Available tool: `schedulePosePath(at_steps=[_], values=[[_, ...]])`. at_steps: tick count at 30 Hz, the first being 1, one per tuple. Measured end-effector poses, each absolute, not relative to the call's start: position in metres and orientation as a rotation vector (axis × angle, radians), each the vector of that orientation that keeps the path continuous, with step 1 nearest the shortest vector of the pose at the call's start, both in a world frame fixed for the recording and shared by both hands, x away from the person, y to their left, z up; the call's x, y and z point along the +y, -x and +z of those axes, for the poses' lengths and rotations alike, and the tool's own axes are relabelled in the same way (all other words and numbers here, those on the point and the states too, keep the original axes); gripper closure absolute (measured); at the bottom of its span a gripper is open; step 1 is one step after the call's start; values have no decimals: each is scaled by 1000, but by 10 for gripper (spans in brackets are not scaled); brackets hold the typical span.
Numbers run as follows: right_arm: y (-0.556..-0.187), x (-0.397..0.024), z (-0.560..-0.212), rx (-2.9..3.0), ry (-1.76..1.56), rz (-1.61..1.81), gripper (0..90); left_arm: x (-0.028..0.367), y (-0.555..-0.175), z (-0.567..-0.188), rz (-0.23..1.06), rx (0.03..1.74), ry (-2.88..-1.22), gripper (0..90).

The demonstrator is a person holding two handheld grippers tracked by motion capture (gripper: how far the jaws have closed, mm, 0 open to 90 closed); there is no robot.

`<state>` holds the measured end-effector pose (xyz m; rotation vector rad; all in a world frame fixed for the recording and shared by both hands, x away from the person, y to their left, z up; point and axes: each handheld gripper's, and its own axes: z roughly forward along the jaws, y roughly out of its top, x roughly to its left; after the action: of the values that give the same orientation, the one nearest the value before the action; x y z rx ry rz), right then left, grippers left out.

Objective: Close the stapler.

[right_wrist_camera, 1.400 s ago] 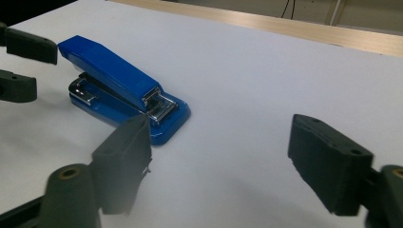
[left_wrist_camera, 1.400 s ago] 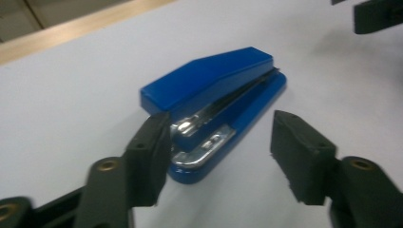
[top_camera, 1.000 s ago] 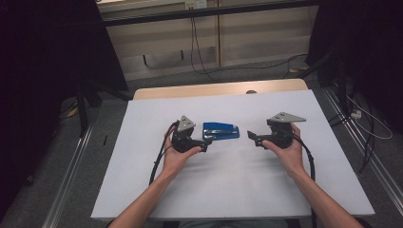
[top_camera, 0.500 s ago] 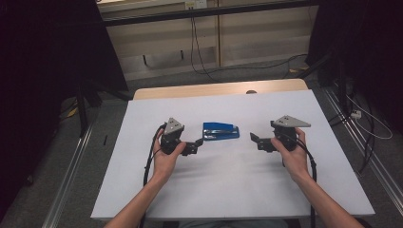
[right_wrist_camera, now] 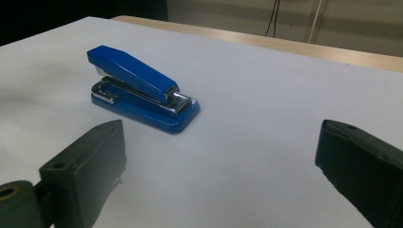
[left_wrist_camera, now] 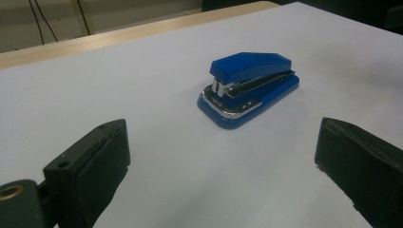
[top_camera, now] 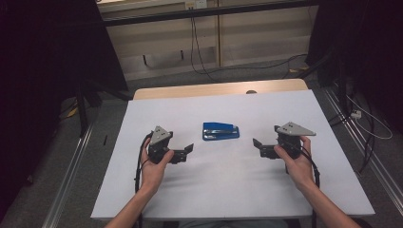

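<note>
Risk of a skid: light stapler (top_camera: 221, 131) on smooth white sheet (top_camera: 228, 190), likely to slide or spin if nudged by one jaw before the other. Could also pinch the sprung top shut (chrome nose faces left). Lying flat mid-table, between both tools, touching neither. Left gripper (top_camera: 189, 149) and right gripper (top_camera: 257, 144) held low, aimed inward, jaws wide apart, empty

Stapler (top_camera: 221, 131) lies mid-table (top_camera: 228, 190) — left gripper (top_camera: 189, 151) to its left, right gripper (top_camera: 257, 145) to its right, both nearer the person.
</note>
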<state>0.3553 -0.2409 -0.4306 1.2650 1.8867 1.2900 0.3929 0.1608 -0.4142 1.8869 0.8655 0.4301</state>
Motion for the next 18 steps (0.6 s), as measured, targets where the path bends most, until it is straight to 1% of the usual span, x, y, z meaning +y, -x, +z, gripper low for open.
schedulePosePath(at_steps=[3,5,15,18], values=[[-350,-244,-429,1871,-1262,1285,29,166,-388,-413,425,867,-1884,45],[-346,-246,-429,1871,-1265,1288,29,166,-385,-413,459,865,-1897,45],[-325,-265,-429,1825,-1291,1267,29,169,-372,-412,446,826,-1914,45],[-320,-271,-428,1805,-1295,1263,29,172,-369,-413,460,831,-1923,45]])
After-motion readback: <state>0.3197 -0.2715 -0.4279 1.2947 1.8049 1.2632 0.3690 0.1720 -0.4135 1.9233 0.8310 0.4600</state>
